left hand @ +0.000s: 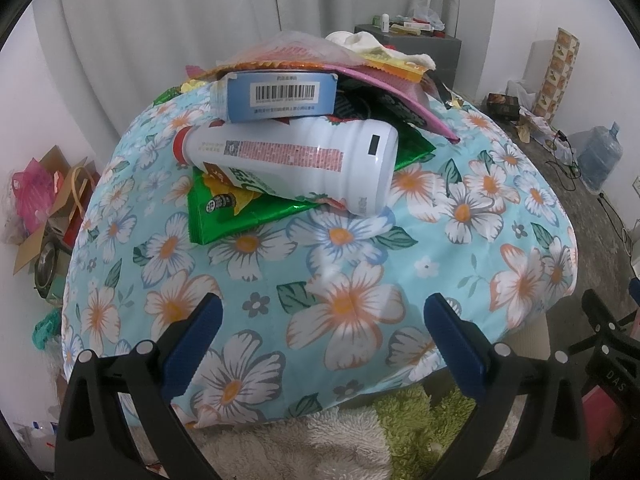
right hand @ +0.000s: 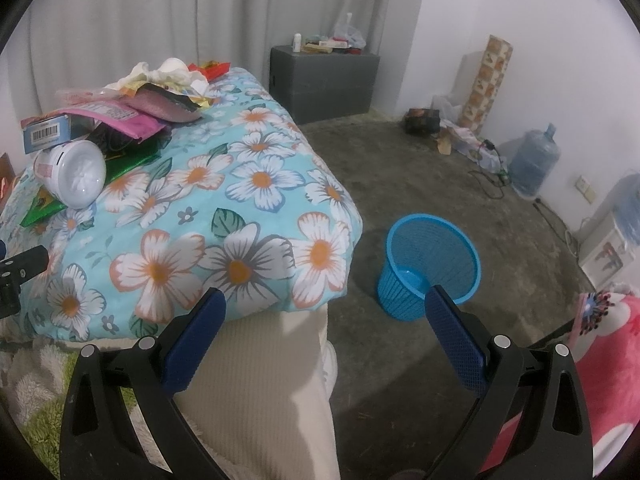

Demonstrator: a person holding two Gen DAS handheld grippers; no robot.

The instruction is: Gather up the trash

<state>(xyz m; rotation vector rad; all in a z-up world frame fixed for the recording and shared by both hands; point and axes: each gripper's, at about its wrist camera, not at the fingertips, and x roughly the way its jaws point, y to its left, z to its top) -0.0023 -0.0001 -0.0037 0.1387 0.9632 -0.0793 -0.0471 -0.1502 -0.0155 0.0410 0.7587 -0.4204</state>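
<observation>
A pile of trash lies on a table covered with a floral cloth. A white bottle with a red cap lies on its side on a green snack bag. A blue-labelled bottle with a barcode rests above it, under pink wrappers and crumpled tissue. My left gripper is open and empty, short of the pile. My right gripper is open and empty, over the table's right corner. A blue mesh waste basket stands on the floor to the right. The white bottle also shows there.
A grey cabinet with clutter stands by the curtain. Water jugs, cables and a patterned roll line the right wall. Cardboard and bags lie left of the table. A green and white rug lies below.
</observation>
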